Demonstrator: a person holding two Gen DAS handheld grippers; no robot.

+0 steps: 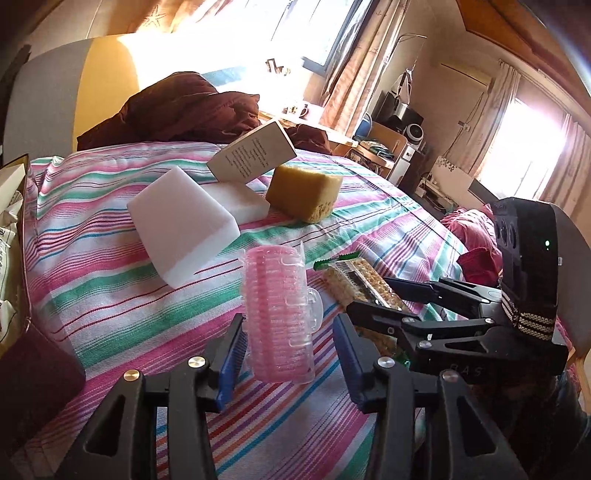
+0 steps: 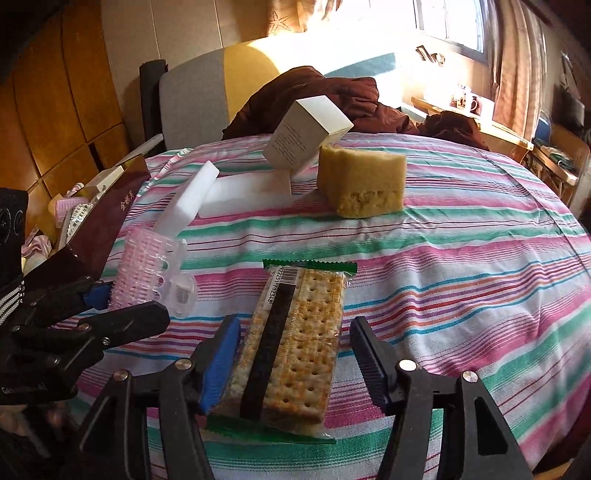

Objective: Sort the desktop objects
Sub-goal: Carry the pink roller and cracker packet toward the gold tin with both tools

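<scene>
1. The left gripper [image 1: 288,354] has its blue-padded fingers [image 1: 231,363] spread wide around a pink ribbed plastic hair roller with a clear clip [image 1: 279,314]. The roller lies between the pads; a gap shows on the right side, and I cannot tell whether the left pad touches it.

2. The right gripper [image 2: 295,365] is also wide open, straddling the near end of a clear-wrapped pack of square crackers with green sealed ends [image 2: 295,343]. Its left pad [image 2: 218,365] sits against the pack's edge; the right finger stands clear of it.

3. Both things lie on a pink, green and white striped cloth [image 2: 461,266] covering the surface below. The roller [image 2: 147,269] is just left of the cracker pack [image 1: 360,284], near the cloth's left edge.

4. Farther off, a white rectangular foam block [image 1: 181,232] leans on a second, flat white block [image 1: 240,203].

5. To the right of those stands a yellow porous sponge block [image 2: 360,181], with a white printed cardboard box [image 2: 303,136] tilted against its top and over the flat block.

6. At the far left, a dark maroon open box [image 2: 103,218] holds assorted small items.

7. Beyond the cloth lie a dark brown quilted garment [image 1: 184,107] and sunlit, curtained windows [image 1: 325,33].
</scene>
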